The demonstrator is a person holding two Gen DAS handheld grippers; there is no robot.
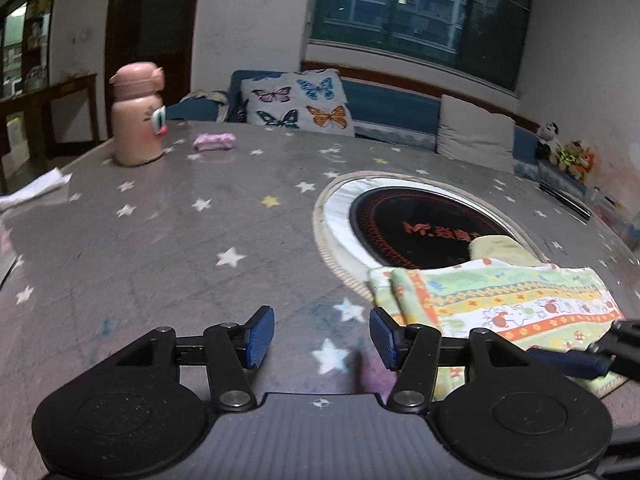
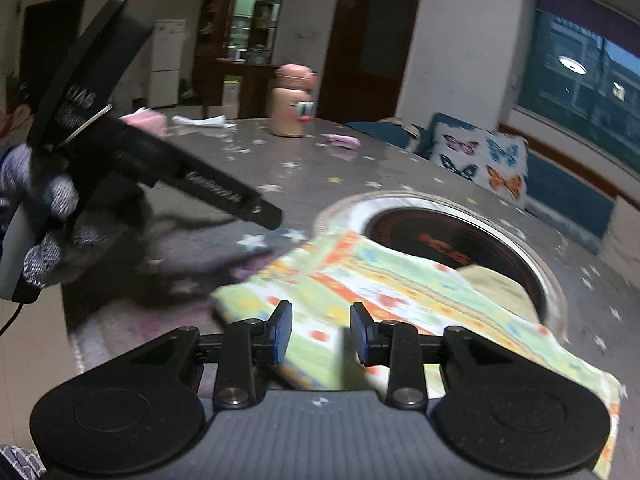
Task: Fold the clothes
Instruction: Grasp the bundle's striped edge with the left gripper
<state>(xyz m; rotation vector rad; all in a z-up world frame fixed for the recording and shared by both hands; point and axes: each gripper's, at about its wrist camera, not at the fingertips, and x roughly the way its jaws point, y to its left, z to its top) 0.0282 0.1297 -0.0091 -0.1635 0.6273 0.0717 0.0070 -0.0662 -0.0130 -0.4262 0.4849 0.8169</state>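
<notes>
A folded patterned cloth (image 1: 500, 304) with green, yellow and orange stripes lies on the grey star-print table, partly over the round black hob (image 1: 420, 228). My left gripper (image 1: 322, 338) is open and empty, just left of the cloth's near corner. The right gripper's fingers (image 1: 576, 360) show at the right edge of the left wrist view, over the cloth. In the right wrist view my right gripper (image 2: 320, 334) is open above the cloth's (image 2: 380, 284) near edge, nothing between its pads. The left gripper body (image 2: 168, 164) is seen at upper left, held by a gloved hand.
A pink bottle (image 1: 138, 114) stands at the far left of the table (image 1: 160, 240). A small pink bundle (image 1: 214, 141) lies beyond it. White cloth (image 1: 36, 188) lies at the left edge. A bench with a butterfly cushion (image 1: 300, 102) runs behind the table.
</notes>
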